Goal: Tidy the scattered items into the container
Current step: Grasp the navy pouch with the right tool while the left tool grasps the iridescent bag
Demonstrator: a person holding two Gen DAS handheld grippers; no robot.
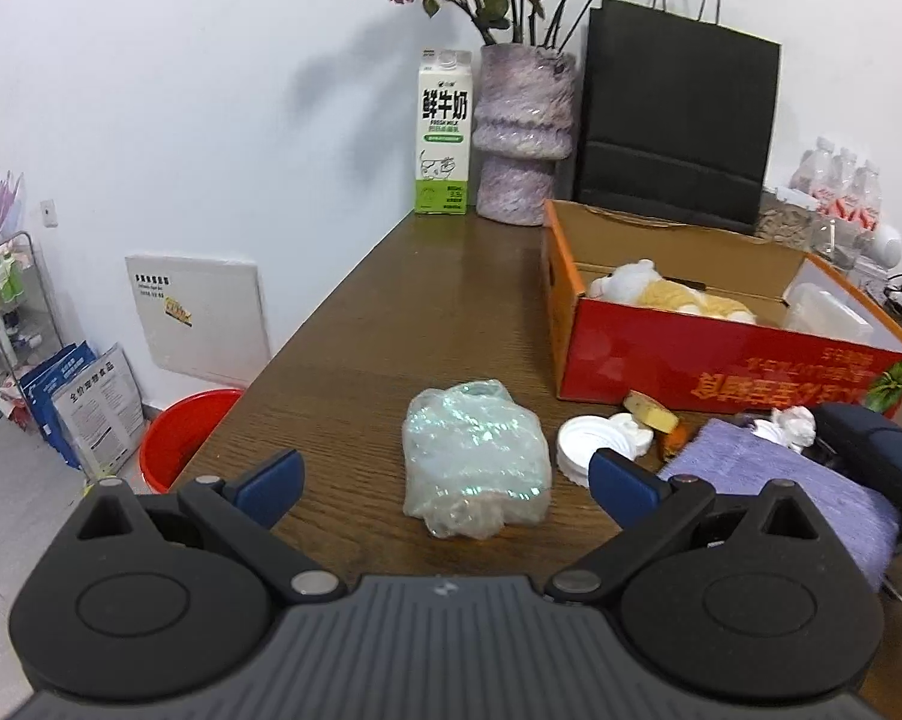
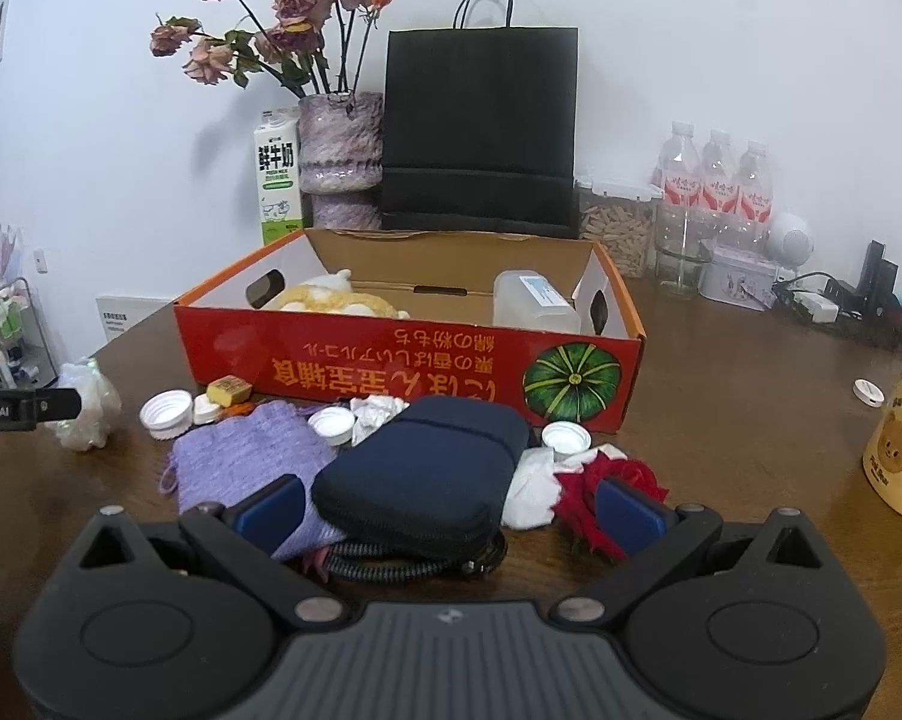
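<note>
An open red cardboard box stands on the wooden table, holding a plush toy and a clear plastic tub. In front of it lie white lids, a purple cloth, a dark blue pouch, crumpled tissue and a red fabric rose. My right gripper is open, its fingers on either side of the pouch. A crumpled clear plastic bag lies apart to the left. My left gripper is open just before that bag.
At the back stand a milk carton, a vase of dried roses, a black paper bag, water bottles and a jar. A yellow mug sits at the right. The table's left edge drops to a red bucket.
</note>
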